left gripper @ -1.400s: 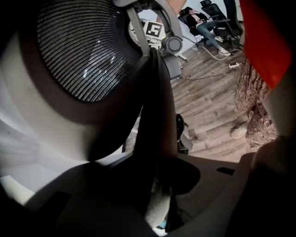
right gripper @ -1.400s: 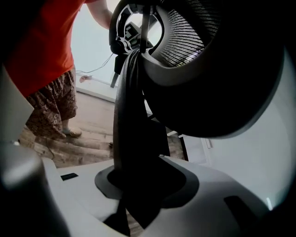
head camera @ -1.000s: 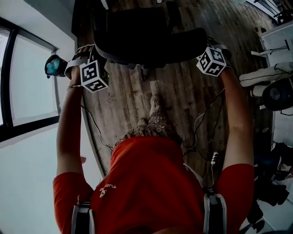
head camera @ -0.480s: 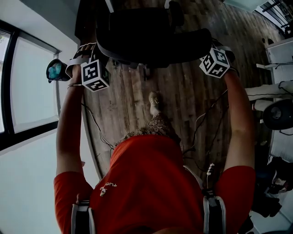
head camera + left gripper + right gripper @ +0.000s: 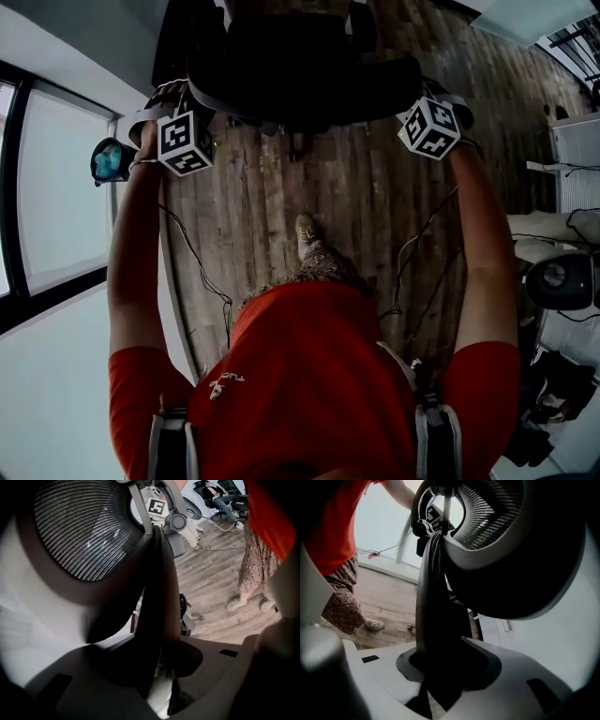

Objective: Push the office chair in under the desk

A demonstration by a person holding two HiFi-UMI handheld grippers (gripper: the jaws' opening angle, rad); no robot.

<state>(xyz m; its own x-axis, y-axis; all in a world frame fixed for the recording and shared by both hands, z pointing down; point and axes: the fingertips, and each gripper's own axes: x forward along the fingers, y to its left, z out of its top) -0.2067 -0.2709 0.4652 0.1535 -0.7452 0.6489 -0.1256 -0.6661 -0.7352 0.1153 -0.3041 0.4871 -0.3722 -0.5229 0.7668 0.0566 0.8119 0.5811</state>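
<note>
The person stands just behind the office chair [image 5: 300, 61], which is on the wooden floor [image 5: 375, 206]. The left tongs [image 5: 161, 665] are clamped on one side edge of its backrest, the right tongs [image 5: 440, 667] on the other. I judge the push is under way. I cannot make out a tabletop beyond the chair, so the job looks unfinished.

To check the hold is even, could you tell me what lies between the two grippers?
The chair back, seen in the head view; left gripper and right gripper each clamp one edge.
</note>
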